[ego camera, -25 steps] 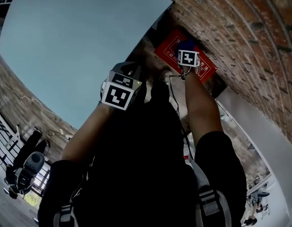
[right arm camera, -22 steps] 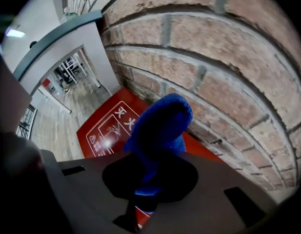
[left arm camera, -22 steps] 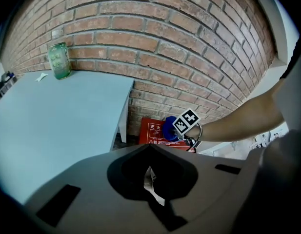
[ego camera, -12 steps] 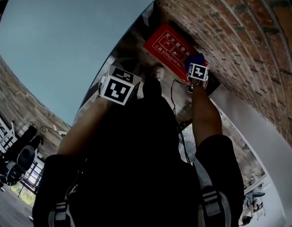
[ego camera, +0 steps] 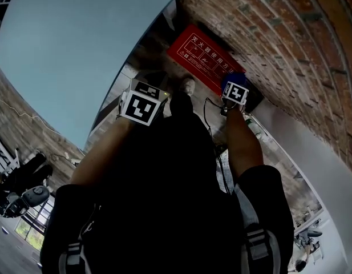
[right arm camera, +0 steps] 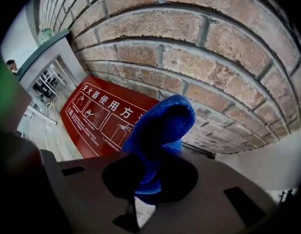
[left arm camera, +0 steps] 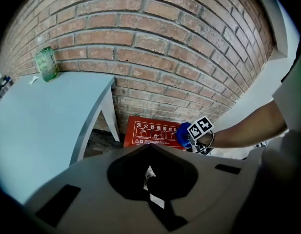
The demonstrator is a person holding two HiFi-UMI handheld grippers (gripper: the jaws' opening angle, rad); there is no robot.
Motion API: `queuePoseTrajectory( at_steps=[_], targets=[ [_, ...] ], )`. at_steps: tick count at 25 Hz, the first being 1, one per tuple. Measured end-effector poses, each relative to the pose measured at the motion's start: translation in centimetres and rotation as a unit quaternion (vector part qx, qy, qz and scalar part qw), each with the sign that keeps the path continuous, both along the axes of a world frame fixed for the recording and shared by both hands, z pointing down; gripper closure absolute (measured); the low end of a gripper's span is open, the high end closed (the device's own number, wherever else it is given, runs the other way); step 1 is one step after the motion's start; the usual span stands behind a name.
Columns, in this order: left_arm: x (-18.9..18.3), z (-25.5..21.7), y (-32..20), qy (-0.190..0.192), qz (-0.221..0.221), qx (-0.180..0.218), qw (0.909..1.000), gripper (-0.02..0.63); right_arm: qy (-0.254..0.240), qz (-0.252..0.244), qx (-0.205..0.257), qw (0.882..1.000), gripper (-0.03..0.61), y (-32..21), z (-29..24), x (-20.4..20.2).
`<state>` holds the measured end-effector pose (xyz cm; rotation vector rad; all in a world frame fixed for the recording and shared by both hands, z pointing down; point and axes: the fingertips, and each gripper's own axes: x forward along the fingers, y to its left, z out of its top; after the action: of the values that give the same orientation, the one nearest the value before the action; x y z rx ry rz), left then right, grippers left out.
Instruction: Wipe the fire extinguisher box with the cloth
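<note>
The red fire extinguisher box (ego camera: 203, 59) with white print stands at the foot of a brick wall. My right gripper (ego camera: 233, 87) is shut on a blue cloth (ego camera: 233, 79) and holds it at the box's right end. In the right gripper view the cloth (right arm camera: 162, 128) bulges out of the right gripper (right arm camera: 149, 177), with the box (right arm camera: 99, 113) just left of it. My left gripper (ego camera: 142, 104) is held back from the box, jaws together and holding nothing. In the left gripper view, past the left gripper (left arm camera: 150, 179), the box (left arm camera: 150, 132) and the cloth (left arm camera: 182, 133) are visible.
A pale blue table (left arm camera: 38, 121) stands left of the box, with a green jar (left arm camera: 46, 64) at its back against the brick wall (left arm camera: 155, 43). A white panel (ego camera: 312, 153) runs off to the right. The person's shoe (ego camera: 187, 85) is near the box.
My right gripper has carried the cloth across the box's face from its middle to its right end. The left gripper has stayed about where it was.
</note>
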<state>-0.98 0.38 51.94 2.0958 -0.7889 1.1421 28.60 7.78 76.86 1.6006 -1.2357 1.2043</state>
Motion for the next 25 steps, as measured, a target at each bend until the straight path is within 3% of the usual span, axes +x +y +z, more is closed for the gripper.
queuePoseTrajectory(
  at_steps=[7, 11, 14, 21, 25],
  targets=[
    [-0.1, 0.2, 0.1, -0.001, -0.003, -0.005, 1.0, 0.617, -0.035, 0.036, -0.001, 0.999, 0.528, 0.7, 0.2, -1.8],
    [-0.7, 0.2, -0.6, -0.003, -0.004, -0.006, 1.0, 0.617, 0.015, 0.038, -0.008, 0.999, 0.528, 0.1, 0.2, -1.0],
    [-1.5, 0.4, -1.1, -0.007, -0.003, -0.006, 1.0, 0.617, 0.026, 0.034, 0.003, 0.999, 0.528, -0.5, 0.4, -1.8],
    [-4.1, 0.6, -2.3, -0.017, 0.002, -0.009, 0.9998, 0.617, 0.022, 0.018, 0.015, 1.0, 0.528, -3.5, 1.4, -6.5],
    [-5.7, 0.3, -3.1, -0.024, 0.008, -0.006, 0.9997, 0.617, -0.015, -0.015, 0.036, 0.999, 0.528, -7.3, 1.6, -11.7]
  ],
)
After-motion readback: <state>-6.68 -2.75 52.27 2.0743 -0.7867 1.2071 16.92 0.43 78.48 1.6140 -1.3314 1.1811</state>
